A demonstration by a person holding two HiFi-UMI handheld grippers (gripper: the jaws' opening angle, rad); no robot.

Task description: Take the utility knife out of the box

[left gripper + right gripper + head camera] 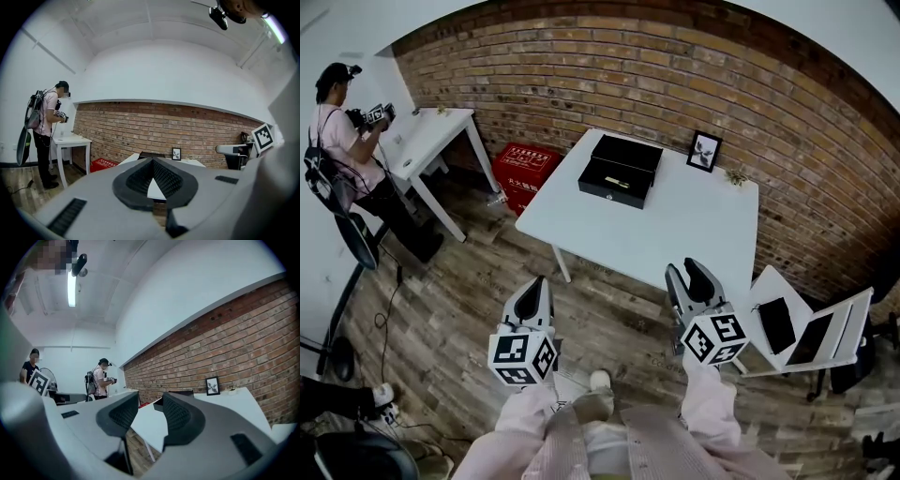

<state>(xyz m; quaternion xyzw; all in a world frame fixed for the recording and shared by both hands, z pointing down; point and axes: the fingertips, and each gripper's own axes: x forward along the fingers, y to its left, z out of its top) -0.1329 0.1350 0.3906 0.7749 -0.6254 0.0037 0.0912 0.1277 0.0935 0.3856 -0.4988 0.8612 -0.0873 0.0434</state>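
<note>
Presently, both grippers are held out level above the wooden floor (pixel 469 291), short of the white table (pixel 656 234) and well apart from everything on it.

1. Left gripper (pixel 536 286): in the left gripper view (pixel 151 161) the 2 jaw tips meet at the front, with only a narrow wedge of gap behind them; nothing is held.
2. Right gripper (pixel 689 274): in the right gripper view (pixel 150 401) the jaws stand wide apart; only the table edge shows through the gap, and nothing lies between the pads.
3. Box (pixel 609 195): black, lid raised toward the brick wall, resting on the far left part of the table; it lies ahead of both grippers, between their lines of aim.
4. Utility knife (pixel 619 183): visible only as a small yellowish item inside the box's lower tray; its detail is too small to make out; neither gripper touches it.
5. Picture frame (pixel 704 150): upright, just right of the box, near the wall.
6. Red crate (pixel 525 167): on the floor, left of the table.
</note>
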